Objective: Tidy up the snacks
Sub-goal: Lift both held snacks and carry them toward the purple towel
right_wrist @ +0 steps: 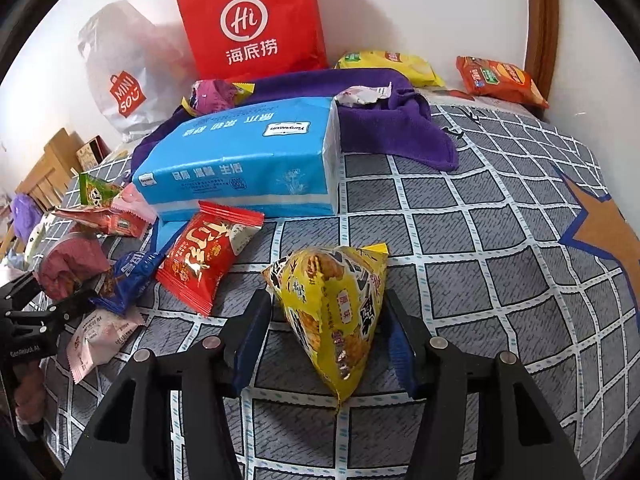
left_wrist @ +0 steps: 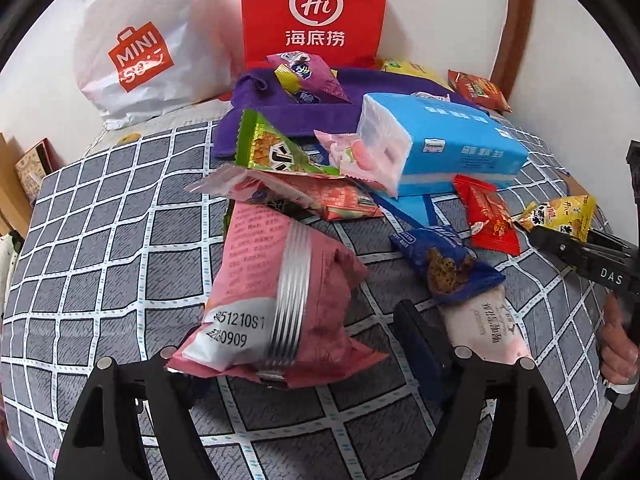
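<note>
A large pink snack bag [left_wrist: 276, 280] lies on the checked bedspread [left_wrist: 100, 240] between the fingers of my left gripper [left_wrist: 290, 332], which is open; its right finger [left_wrist: 416, 332] stands just clear of the bag. A yellow triangular snack packet [right_wrist: 332, 312] rests on the bedspread [right_wrist: 480, 240] between the fingers of my right gripper [right_wrist: 326, 300], also open, with a thin gap on either side. The right gripper [left_wrist: 576, 252] and yellow packet [left_wrist: 560, 216] also show at the right edge of the left wrist view. The left gripper [right_wrist: 40, 304] shows at the left edge of the right wrist view.
Loose packets lie between the grippers: red [right_wrist: 208, 256], blue [right_wrist: 128, 276], pale pink [right_wrist: 100, 336], green [left_wrist: 276, 148]. A blue tissue pack [right_wrist: 248, 156] sits on a purple towel [right_wrist: 392, 128]. A red paper bag [right_wrist: 252, 20] and a white plastic bag [left_wrist: 136, 48] lean on the wall.
</note>
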`<state>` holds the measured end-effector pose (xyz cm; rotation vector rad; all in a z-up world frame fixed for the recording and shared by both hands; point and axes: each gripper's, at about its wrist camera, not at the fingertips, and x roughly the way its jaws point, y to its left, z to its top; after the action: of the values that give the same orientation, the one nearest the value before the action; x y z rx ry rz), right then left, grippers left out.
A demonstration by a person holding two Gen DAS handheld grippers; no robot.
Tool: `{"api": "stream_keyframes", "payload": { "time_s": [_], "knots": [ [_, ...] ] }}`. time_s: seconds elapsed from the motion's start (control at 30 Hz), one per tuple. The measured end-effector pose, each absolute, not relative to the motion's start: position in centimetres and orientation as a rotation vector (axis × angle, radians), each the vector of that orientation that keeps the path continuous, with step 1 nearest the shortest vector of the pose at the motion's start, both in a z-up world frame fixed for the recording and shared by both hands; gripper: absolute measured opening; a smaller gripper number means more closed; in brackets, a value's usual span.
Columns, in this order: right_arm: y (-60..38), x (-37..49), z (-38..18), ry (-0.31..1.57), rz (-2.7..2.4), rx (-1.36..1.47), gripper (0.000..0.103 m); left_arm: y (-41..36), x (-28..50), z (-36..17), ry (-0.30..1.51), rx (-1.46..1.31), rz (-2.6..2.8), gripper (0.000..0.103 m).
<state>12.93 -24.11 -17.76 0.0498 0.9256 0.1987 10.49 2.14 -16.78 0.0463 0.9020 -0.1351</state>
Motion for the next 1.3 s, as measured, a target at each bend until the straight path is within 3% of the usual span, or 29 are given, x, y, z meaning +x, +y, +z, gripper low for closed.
{"api": "stream_keyframes", "payload": {
  "time_s": [0.1,0.3,0.9,1.3],
  "knots": [
    [-24.0,12.9,-17.8,0.922,0.196,0.046,0.056,3.0,10.1,-16.3,0.876,0.004,-0.135,0.064],
    [-24.4,12.8,-17.7,0.913,0.189,0.073,0.046,3.6,10.0,-15.2,0.875,-0.017,-0.152,0.053],
    [-24.5,10.4,-11.3,0.804,0.195,0.054,0.046,2.2,7.0,-7.8,0.764,-0.012,-0.221,0.046],
    [-23.9,12.7,-5.8,0.763,0.163,0.027,0.045,-0.9,10.2,-3.0,0.732,-0.039,-0.294,0.046]
  ]
}}
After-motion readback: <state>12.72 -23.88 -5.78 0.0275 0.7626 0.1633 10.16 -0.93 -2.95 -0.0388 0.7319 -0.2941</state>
